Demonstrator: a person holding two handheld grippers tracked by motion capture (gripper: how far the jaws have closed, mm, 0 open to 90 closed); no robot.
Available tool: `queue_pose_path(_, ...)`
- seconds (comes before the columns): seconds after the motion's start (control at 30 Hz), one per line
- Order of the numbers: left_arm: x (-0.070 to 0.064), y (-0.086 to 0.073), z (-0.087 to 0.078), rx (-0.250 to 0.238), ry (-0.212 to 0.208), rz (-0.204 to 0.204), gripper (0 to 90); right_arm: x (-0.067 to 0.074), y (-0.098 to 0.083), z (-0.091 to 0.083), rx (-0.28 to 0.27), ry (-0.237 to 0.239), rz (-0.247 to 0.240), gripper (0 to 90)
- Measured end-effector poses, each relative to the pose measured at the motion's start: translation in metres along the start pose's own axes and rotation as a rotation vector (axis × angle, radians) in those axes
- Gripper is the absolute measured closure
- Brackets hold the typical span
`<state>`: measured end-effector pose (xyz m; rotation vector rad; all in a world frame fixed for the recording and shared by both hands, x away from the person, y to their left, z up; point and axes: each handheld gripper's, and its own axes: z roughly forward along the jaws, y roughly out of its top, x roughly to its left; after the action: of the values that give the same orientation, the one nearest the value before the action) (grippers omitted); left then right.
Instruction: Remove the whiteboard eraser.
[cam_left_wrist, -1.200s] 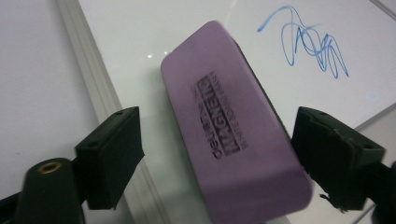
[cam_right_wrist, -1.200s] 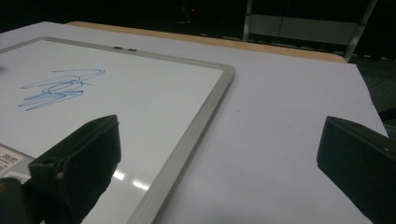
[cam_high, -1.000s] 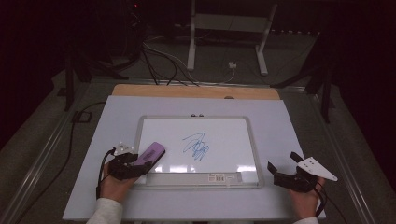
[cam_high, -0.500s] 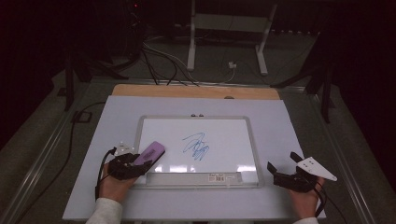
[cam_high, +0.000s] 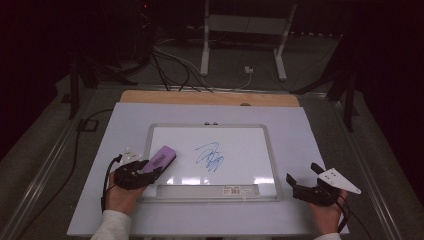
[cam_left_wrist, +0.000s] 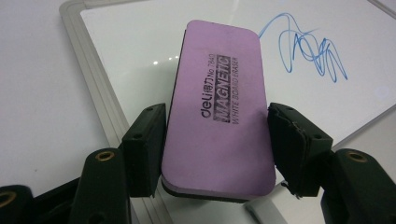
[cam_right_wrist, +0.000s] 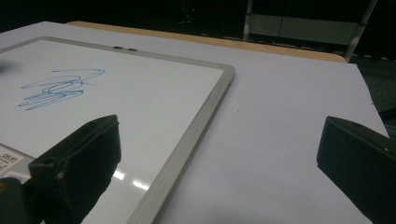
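A purple magnetic whiteboard eraser is clamped between the jaws of my left gripper, over the whiteboard's front left corner. The whiteboard lies flat in the middle of the table and carries a blue scribble near its centre, ahead and right of the eraser. My right gripper rests open off the board's front right corner with nothing between its jaws.
A large white sheet covers the table under the board, with a wooden strip along the far edge. A label sits on the board's front frame. Cables and a stand's legs lie on the floor beyond.
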<state>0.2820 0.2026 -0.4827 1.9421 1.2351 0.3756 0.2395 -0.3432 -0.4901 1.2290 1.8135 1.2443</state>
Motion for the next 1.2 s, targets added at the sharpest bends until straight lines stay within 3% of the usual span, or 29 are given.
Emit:
queue_pose_path(0.67,-0.001,0.024,0.009,-0.048,-0.003,0.006,41.1,0.000,0.000,0.000,-0.001,0.002,0.001,0.3)
queue_pose_path(1.2,-0.012,0.044,0.039,-0.047,-0.026,0.019,41.1,0.000,0.000,0.000,0.000,0.002,0.001,0.3)
